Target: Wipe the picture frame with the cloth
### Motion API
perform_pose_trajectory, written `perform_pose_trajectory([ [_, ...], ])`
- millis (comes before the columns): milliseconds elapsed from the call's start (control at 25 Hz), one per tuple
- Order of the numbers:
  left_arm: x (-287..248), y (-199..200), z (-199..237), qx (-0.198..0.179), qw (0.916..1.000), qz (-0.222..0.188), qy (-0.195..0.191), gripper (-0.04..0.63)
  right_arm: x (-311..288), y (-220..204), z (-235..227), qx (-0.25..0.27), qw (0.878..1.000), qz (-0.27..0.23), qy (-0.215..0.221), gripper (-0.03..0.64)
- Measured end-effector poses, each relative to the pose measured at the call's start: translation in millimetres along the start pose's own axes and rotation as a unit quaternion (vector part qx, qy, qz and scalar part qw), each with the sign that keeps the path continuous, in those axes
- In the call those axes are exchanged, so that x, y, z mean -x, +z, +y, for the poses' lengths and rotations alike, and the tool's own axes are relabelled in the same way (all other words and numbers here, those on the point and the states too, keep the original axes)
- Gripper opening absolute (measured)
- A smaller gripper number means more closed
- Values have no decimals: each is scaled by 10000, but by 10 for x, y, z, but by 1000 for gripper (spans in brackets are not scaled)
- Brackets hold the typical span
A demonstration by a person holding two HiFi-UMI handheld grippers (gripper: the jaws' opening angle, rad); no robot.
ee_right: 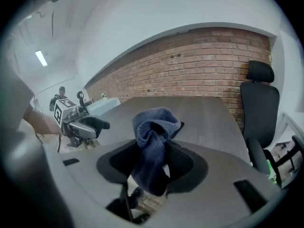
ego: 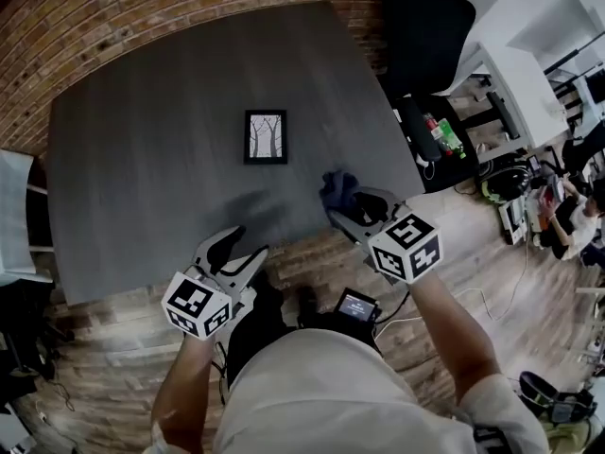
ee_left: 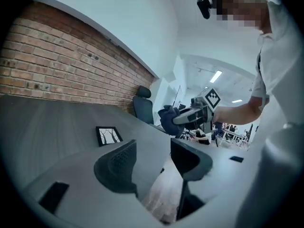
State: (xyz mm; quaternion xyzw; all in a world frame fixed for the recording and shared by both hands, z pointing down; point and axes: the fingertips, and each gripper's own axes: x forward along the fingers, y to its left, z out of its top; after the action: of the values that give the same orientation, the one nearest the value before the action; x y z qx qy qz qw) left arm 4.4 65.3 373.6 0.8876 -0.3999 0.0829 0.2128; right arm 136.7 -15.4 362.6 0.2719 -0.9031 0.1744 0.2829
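A small black picture frame (ego: 266,137) with a tree print lies flat near the middle of the dark grey table (ego: 142,159); it also shows in the left gripper view (ee_left: 109,135). My right gripper (ego: 347,203) hovers over the table's near edge, shut on a bunched blue cloth (ego: 337,189), right of and nearer than the frame. In the right gripper view the cloth (ee_right: 153,137) hangs between the jaws and hides most of what lies ahead. My left gripper (ego: 249,241) is at the near edge, left of the right one, open with nothing between its jaws (ee_left: 153,148).
A brick wall (ego: 189,8) runs behind the table. A black office chair (ego: 425,26) stands at the far right corner, beside a side desk (ego: 444,145) with bottles. Wooden floor (ego: 113,339) lies below the table's near edge. A small device (ego: 357,305) hangs at the person's waist.
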Motion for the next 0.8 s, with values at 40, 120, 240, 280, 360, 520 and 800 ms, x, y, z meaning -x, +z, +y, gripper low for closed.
perform_pose_trajectory([
  [40, -59, -26, 125, -81, 9999, 82, -28, 222, -120, 27, -40, 37, 9999, 96, -52, 187],
  [120, -188, -99, 389, -229, 9994, 266, -56, 224, -365, 79, -136, 129, 9994, 276, -180, 187],
  [240, -379, -266, 774, -401, 9973, 621, -26, 225, -723, 149, -274, 475, 9965, 563, -393, 187],
  [280, -446, -322, 874, -463, 9961, 748, -22, 229, -829, 169, -324, 644, 9945, 676, -474, 187],
  [360, -593, -415, 1022, -602, 9934, 975, -32, 237, -1017, 206, -430, 984, 9889, 908, -640, 187],
  [520, -873, -547, 1190, -866, 9875, 1318, -21, 264, -1362, 247, -610, 1717, 9718, 1390, -827, 187],
  [800, -1299, -624, 1491, -1321, 9753, 1749, 291, 288, -2036, 335, -1080, 3299, 9123, 2243, -925, 187],
])
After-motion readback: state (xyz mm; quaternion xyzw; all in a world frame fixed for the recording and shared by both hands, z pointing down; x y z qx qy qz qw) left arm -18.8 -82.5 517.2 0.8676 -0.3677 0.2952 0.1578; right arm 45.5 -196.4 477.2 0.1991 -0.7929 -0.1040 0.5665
